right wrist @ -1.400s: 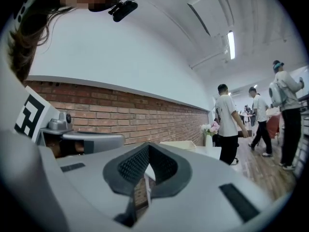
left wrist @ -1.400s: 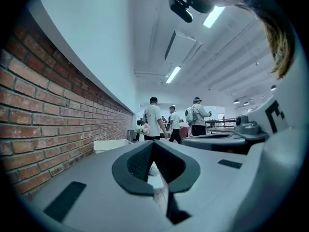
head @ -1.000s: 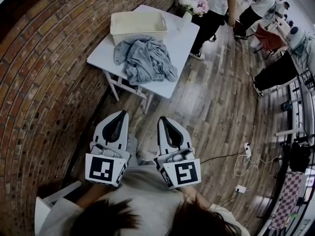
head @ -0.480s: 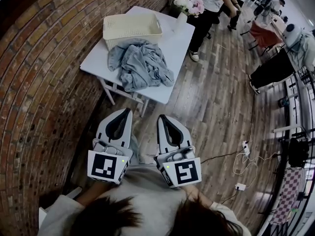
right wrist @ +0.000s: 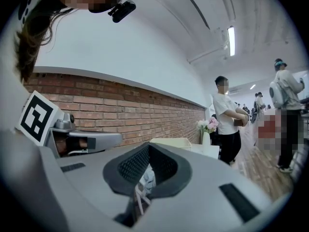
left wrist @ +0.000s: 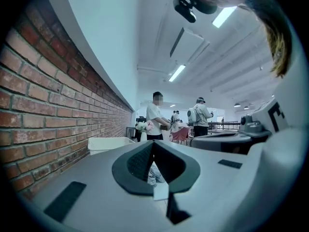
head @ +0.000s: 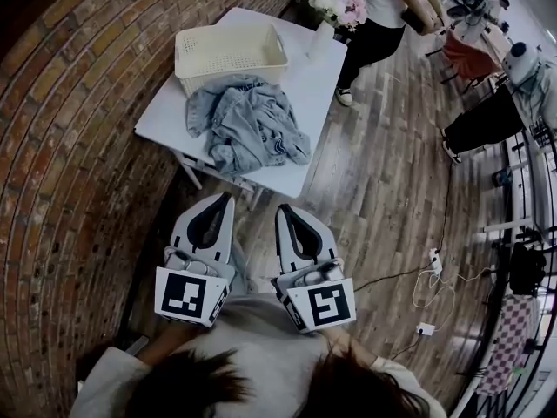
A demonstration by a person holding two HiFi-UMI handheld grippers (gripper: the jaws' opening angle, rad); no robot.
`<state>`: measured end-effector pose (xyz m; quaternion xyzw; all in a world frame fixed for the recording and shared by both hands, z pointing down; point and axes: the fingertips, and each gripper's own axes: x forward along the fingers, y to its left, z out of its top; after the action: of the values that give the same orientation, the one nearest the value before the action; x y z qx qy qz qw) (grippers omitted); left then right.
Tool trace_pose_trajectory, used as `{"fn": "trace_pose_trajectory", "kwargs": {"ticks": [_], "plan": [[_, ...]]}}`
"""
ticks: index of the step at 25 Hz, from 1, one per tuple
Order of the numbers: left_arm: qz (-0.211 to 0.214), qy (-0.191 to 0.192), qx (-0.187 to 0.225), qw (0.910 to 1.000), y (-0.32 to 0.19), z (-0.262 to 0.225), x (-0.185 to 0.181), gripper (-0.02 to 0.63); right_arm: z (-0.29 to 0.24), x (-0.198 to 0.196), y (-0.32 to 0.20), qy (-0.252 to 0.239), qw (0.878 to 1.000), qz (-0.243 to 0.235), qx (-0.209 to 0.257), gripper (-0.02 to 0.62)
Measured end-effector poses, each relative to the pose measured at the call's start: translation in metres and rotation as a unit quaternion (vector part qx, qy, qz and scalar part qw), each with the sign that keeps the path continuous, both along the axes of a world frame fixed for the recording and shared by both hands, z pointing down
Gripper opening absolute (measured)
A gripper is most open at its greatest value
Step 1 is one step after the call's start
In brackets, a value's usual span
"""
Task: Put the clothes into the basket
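Observation:
A crumpled grey-blue heap of clothes point(head: 248, 133) lies on the near half of a small white table point(head: 318, 85). Behind it, at the table's far end by the wall, stands an empty cream basket point(head: 228, 64). My left gripper point(head: 224, 197) and right gripper point(head: 285, 209) are side by side, level, short of the table's near edge and over the floor, both shut and empty. In the left gripper view, the basket point(left wrist: 108, 143) shows left of the jaw tip point(left wrist: 152, 143). The right gripper view has the clothes point(right wrist: 148, 178) showing through its jaw opening, with the basket point(right wrist: 171, 142) beyond.
A brick wall point(head: 78, 146) runs along the table's left side. A vase of flowers point(head: 335, 16) stands at the table's far right corner, with a person point(head: 383, 16) just beyond it. Cables and a power strip point(head: 435, 277) lie on the wooden floor to the right.
The table with the clothes and basket has slid lower and leftward in the head view, so it is nearer to both grippers. The jaws stay shut, side by side.

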<state>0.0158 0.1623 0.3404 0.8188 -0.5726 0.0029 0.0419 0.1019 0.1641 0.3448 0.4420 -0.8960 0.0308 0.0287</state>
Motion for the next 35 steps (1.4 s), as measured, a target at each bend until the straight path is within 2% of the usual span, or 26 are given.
{"fn": "trace_pose_trajectory", "kwargs": {"ticks": [5, 17, 35], "plan": [[0.013, 0.022, -0.015, 0.9996, -0.034, 0.003, -0.009, 0.001, 0.0, -0.011, -0.033, 0.002, 1.0, 0.002, -0.006, 0.005], [0.022, 0.02, -0.035, 0.9989, -0.109, 0.01, -0.052, 0.002, -0.003, -0.032, -0.104, 0.015, 0.999, 0.033, -0.017, 0.005], [0.082, -0.001, -0.055, 0.9951, -0.195, 0.018, -0.065, 0.002, 0.007, -0.042, -0.185, 0.004, 0.995, 0.097, -0.034, 0.005]]}}
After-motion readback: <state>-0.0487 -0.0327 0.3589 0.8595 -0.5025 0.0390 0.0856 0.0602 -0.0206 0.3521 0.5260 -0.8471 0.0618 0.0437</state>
